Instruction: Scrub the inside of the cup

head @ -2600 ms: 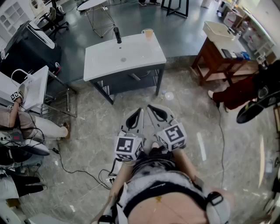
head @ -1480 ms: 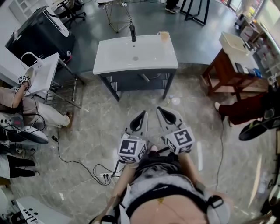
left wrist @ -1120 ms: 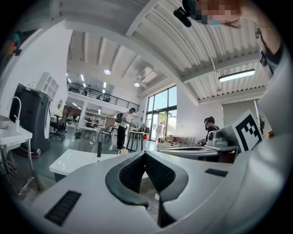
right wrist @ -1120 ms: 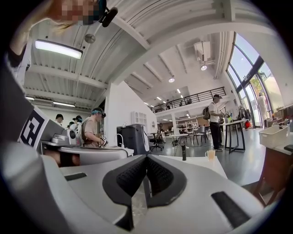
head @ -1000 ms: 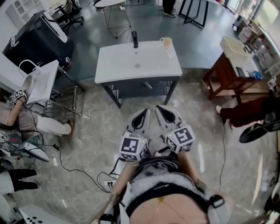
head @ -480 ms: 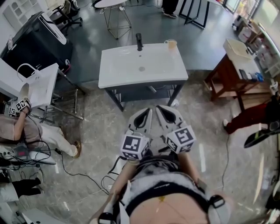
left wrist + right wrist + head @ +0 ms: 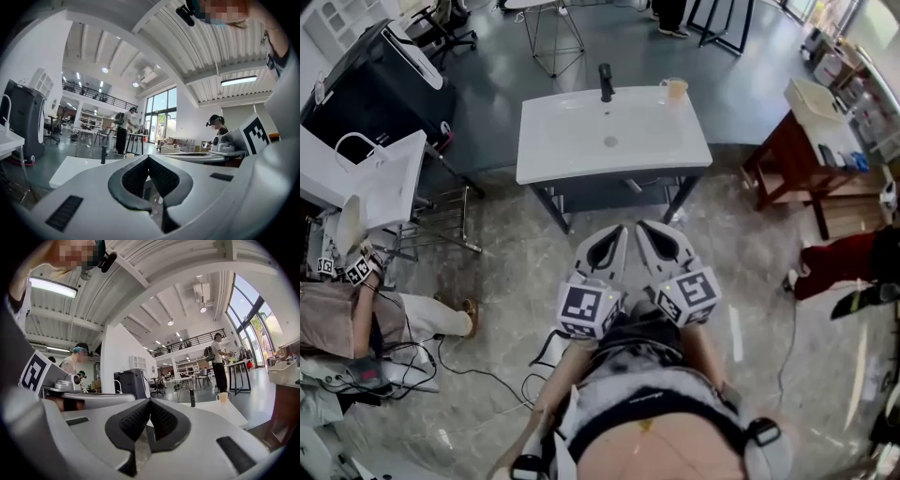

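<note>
At 9 o'clock in the head view a seated person (image 7: pixel 356 314) is at the edge of the picture, well apart from the work.

The left gripper (image 7: pixel 617 231) is held level in front of the body. Its claw is clenched, pad against pad, and it holds nothing. Just beside it, the right gripper (image 7: pixel 641 227) is the same: clenched and empty.

Both point to 12 o'clock, where a white washbasin (image 7: pixel 553 141) stands on a dark cabinet, with open floor between. A black faucet (image 7: pixel 606 82) rises at the back rim of the basin.

The cup (image 7: pixel 676 89) stands upright on the flat top at about 1 o'clock, near the back right corner, to the right of the faucet and apart from it. It is well apart from both grippers. At 3 o'clock stands a wooden table (image 7: pixel 787 159).

The cup is small and pale, and in the right gripper view a handle seems to show on its left side. I judge it light and stiff, with a smooth wall that becomes slippery when wet, and maybe breakable. One claw should take it on the outer wall, low down, or at the handle, so that the mouth stays free. As it is near the corner, a push can tip it off.

No brand or label can be read; the cup is too small. Only the square black-and-white patterns on the marker cubes (image 7: pixel 586 309) are clear.
</note>
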Demonstrator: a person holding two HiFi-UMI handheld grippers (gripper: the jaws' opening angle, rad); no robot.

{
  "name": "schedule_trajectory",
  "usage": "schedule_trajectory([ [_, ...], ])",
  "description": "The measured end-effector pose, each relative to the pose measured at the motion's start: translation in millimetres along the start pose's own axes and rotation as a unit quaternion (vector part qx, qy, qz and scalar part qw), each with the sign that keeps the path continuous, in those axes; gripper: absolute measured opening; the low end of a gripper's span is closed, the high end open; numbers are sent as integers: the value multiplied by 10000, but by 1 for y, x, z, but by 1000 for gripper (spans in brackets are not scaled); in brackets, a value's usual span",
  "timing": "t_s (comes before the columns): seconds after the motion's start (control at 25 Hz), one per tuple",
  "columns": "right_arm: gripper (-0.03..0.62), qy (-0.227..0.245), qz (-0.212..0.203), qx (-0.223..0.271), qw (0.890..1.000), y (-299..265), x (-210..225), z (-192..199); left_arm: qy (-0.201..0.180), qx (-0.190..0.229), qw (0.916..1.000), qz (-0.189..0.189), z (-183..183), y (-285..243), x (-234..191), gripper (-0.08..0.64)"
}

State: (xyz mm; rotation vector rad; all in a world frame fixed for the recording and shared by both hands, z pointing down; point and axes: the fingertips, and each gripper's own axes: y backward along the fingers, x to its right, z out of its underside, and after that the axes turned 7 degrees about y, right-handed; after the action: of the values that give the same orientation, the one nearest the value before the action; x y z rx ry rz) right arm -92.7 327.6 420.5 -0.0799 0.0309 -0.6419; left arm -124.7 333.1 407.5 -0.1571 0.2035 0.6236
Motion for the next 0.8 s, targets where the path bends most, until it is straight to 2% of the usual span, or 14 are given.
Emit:
schedule_trajectory([
  [0.24,2,-44,26,-1,10000,0,9,-1,66,29,10000,-47,-1,-5,-4,0],
  [0.56,2,91,-366,53,9993,-18,25,-5,81,83,9998,-175,-4,-30,-4,0],
  [0.8,2,41,-505,36,9987,-25,62,-8,143,176,9992,-334,-9,-68,-1,0],
])
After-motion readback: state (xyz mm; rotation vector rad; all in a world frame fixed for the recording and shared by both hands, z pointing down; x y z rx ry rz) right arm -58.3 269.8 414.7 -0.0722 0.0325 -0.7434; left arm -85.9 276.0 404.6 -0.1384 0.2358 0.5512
